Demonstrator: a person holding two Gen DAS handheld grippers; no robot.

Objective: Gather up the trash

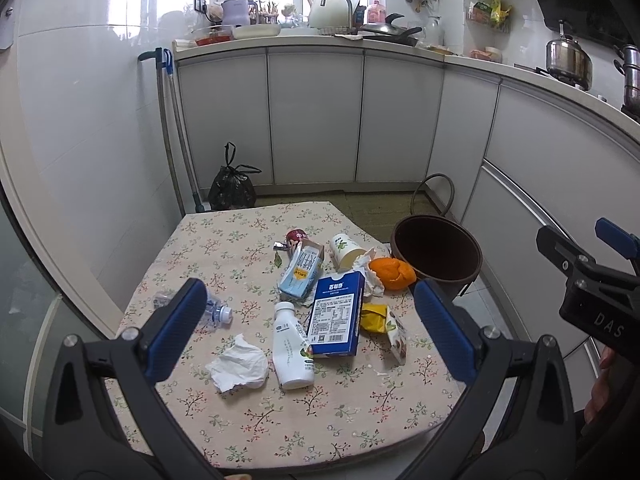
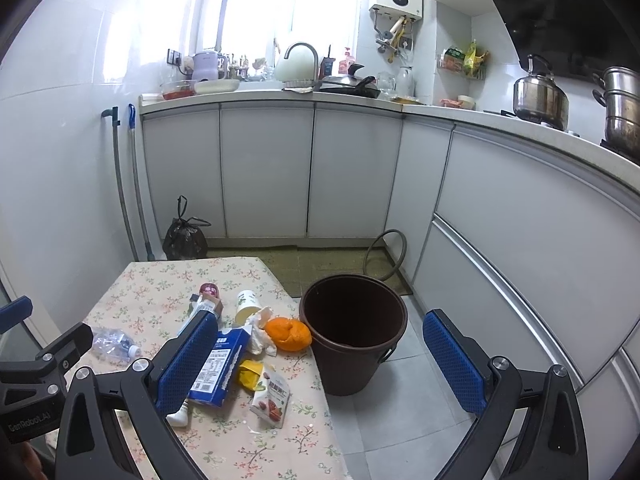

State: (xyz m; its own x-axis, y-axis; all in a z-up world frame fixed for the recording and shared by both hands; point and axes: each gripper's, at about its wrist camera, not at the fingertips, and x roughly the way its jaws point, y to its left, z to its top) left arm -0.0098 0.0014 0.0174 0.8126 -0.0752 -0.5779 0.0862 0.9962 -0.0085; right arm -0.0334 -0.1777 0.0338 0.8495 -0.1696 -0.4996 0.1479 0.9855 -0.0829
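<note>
We hold the left gripper (image 1: 308, 320) wide apart and empty above the floral table (image 1: 248, 412); the white bottle (image 1: 291, 350) and blue carton (image 1: 337, 316) lie between its fingers. Our right gripper (image 2: 320, 364), equally wide and empty, hovers before the brown bucket (image 2: 352, 350), which stands on the floor just beside the table's edge.

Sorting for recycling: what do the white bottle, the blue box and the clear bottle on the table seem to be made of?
White bottle: looks like opaque plastic, smooth with a slight sheen and a printed label. Blue box: probably printed paperboard, with flat faces, sharp folded edges and a matte finish. Clear bottle: thin transparent plastic, crumpled and see-through, with a blue cap.
</note>
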